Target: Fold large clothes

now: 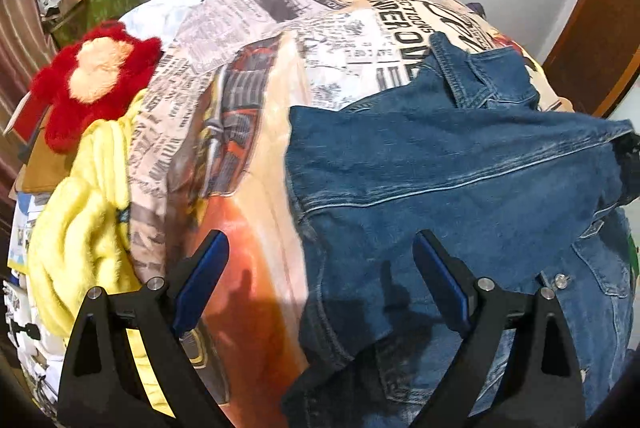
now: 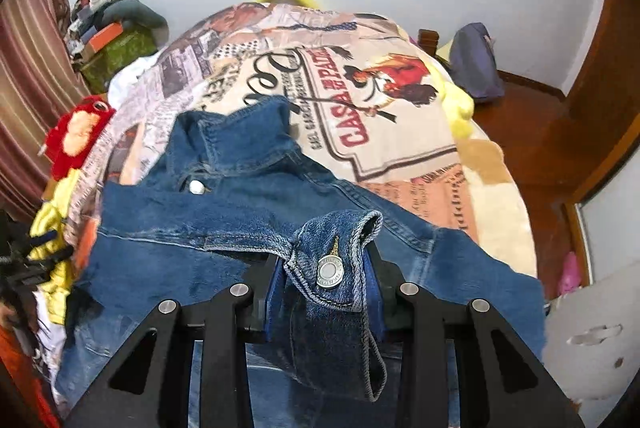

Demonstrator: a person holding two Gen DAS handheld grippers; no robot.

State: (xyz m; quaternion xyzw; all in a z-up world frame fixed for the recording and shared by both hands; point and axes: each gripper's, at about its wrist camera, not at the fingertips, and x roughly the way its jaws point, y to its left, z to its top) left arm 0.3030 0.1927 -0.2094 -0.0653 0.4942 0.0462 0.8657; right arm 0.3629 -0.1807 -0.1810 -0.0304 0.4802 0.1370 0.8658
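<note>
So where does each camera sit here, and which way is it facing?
Left wrist: on the left gripper, looking down at the bed's printed blanket and denim jacket; open black fingers show.
Right wrist: on the right gripper, facing up the bed toward the wall; its fingers clamp the jacket's cuff.
Shared: jacket, blanket, red plush toy.

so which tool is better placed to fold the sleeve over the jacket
Right. The right tool is shut on the sleeve cuff of the denim jacket. The left tool is open, holding nothing, above the jacket's edge.
</note>
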